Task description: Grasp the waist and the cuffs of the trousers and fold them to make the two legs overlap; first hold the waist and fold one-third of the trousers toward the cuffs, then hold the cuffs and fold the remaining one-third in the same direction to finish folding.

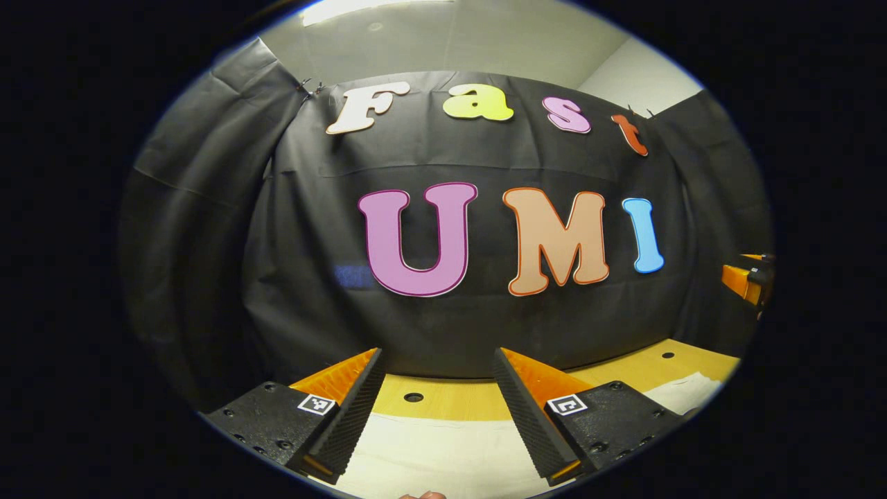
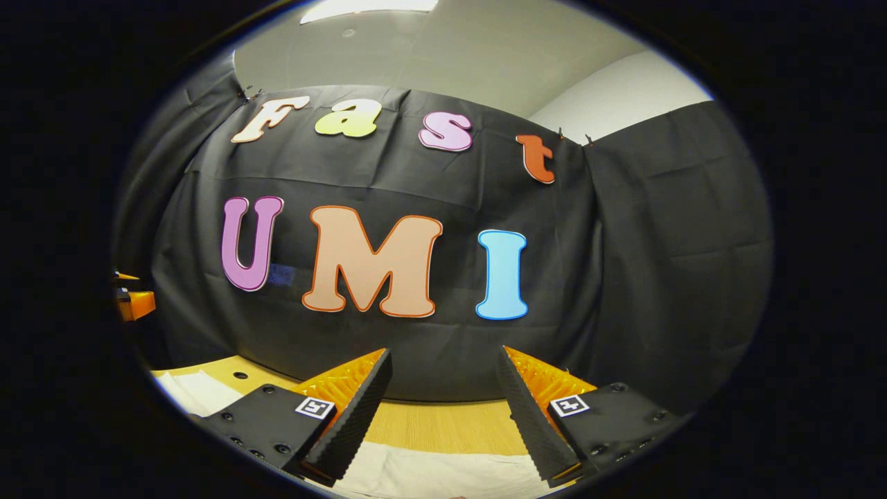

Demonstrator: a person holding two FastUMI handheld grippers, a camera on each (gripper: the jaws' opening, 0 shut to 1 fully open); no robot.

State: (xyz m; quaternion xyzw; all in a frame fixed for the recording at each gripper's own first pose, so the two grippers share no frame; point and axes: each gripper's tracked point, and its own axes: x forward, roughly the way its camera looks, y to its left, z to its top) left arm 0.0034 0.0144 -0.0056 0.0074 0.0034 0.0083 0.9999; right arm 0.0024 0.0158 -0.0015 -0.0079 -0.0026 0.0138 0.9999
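Right now both the left gripper (image 1: 438,388) and the right gripper (image 2: 443,388) hang open and empty above the pale trousers (image 1: 443,450) on the wooden table (image 1: 450,402); coming down blind, they might pinch only one layer.

Both tools w/ clear air ahead; booth wall (image 1: 429,333) blocks beyond table (image 1: 450,405).

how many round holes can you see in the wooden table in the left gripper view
2: one hole between the left gripper fingers, another hole far right near the table edge. The pale trousers may hide more.
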